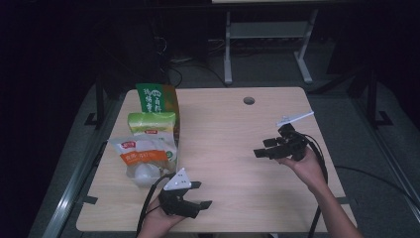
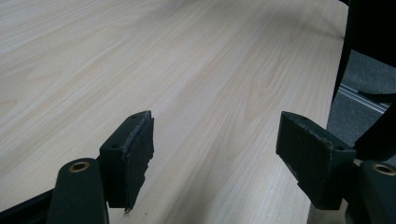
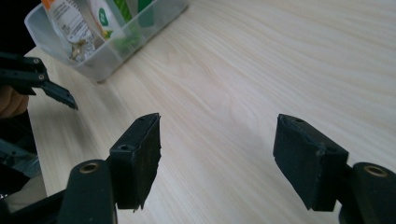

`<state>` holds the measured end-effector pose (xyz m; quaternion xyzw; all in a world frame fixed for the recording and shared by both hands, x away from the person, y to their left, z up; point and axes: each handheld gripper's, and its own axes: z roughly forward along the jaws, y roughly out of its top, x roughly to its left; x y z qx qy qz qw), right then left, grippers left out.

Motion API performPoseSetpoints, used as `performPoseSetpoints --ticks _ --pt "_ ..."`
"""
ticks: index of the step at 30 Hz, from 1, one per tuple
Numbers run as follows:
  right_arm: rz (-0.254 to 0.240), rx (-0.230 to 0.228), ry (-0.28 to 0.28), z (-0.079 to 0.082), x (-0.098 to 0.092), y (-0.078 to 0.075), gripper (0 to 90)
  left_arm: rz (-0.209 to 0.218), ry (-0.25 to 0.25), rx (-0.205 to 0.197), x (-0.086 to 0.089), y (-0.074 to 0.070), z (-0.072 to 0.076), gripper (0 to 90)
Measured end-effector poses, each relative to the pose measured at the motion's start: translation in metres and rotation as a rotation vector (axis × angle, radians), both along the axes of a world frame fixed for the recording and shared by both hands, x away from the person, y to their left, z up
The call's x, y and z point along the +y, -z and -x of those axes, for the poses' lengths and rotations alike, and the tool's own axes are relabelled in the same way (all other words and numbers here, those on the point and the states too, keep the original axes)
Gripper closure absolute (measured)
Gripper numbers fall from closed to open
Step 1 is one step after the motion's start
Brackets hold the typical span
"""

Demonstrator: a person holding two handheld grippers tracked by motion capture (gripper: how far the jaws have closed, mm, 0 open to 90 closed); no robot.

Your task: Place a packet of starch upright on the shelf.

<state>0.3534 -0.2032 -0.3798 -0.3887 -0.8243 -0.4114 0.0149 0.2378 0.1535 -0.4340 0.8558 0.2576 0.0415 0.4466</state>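
The fingers [image 3: 135,163] of the right gripper [image 1: 270,148] stand wide apart with nothing between them, just bare desk [image 1: 233,134]. The left gripper [image 1: 195,196] has its fingers [image 2: 128,161] wide open and empty too, low over the near edge of the desk.

The snack bags sit in a clear plastic bin [image 3: 109,56] at the left side of the desk – an orange and white bag [image 1: 146,156] in front, a light green bag [image 1: 151,121] behind it, a dark green bag [image 1: 156,97] at the back.

The right gripper points across at the bin, so it looks like a reach for a bag. Best to come in slow, keep the fingers wide, aim for the top edge of one bag, and stay off the bin wall – the left gripper waits close by
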Motion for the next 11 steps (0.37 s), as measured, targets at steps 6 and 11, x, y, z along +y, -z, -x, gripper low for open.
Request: performPoseSetpoints --ticks 6,11 --pt "0.008 0.014 0.010 0.012 -0.010 0.014 30.7 -0.002 0.004 0.005 -0.001 0.001 0.001 27.1" --pt "0.019 0.017 0.012 0.028 -0.014 0.027 28.6 0.004 0.005 0.002 -0.002 0.001 0.001 26.7"
